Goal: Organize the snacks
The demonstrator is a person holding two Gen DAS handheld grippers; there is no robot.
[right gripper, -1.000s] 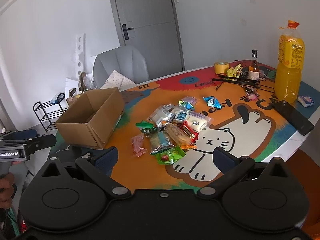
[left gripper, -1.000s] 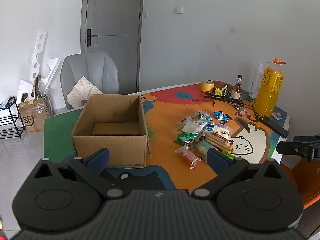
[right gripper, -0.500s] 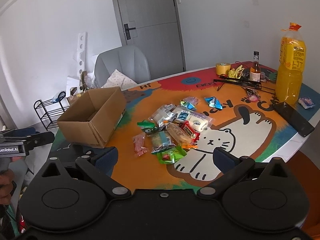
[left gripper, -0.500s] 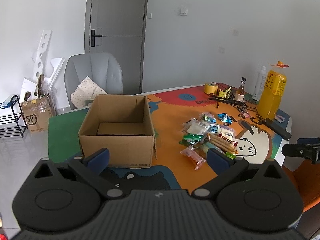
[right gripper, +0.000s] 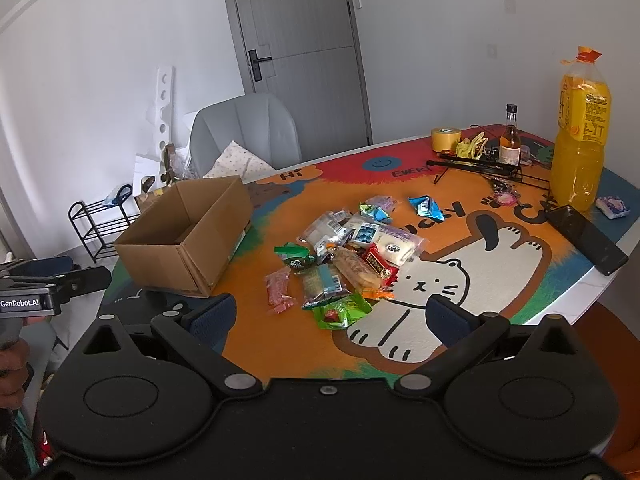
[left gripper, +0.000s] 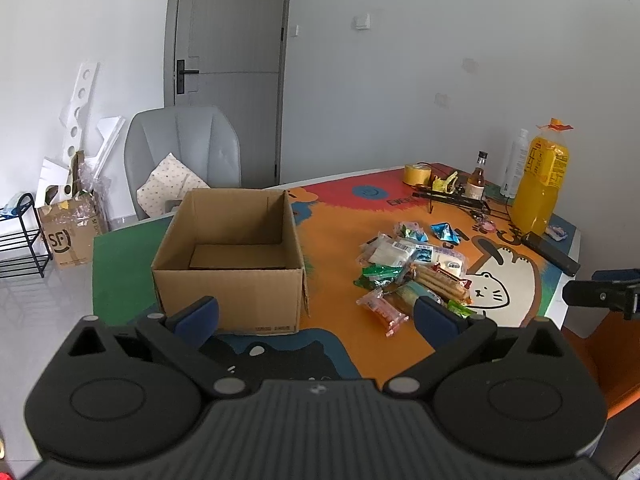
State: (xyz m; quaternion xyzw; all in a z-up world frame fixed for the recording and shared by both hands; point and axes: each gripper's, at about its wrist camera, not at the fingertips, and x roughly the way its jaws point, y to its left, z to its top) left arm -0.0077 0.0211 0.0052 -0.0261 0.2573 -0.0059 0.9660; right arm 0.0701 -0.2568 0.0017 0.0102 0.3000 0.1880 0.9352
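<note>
Hovering spread and empty, both grippers [left gripper: 316, 314] [right gripper: 330, 318] partly hide the cardboard box [left gripper: 230, 260] and snack pile [right gripper: 344, 258].

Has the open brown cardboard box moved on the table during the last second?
No. The open brown cardboard box keeps its place on the green corner of the colourful table mat; only the cameras have pulled back.

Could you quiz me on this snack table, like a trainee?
1. True or false: the cardboard box already holds snacks.
2. Which packet in the snack pile lies nearest the right gripper? A) green packet B) blue packet
3. Fill in: both the right gripper and the left gripper are ____.

Key: 1 false, it looks empty; 2 A; 3 open.
</note>
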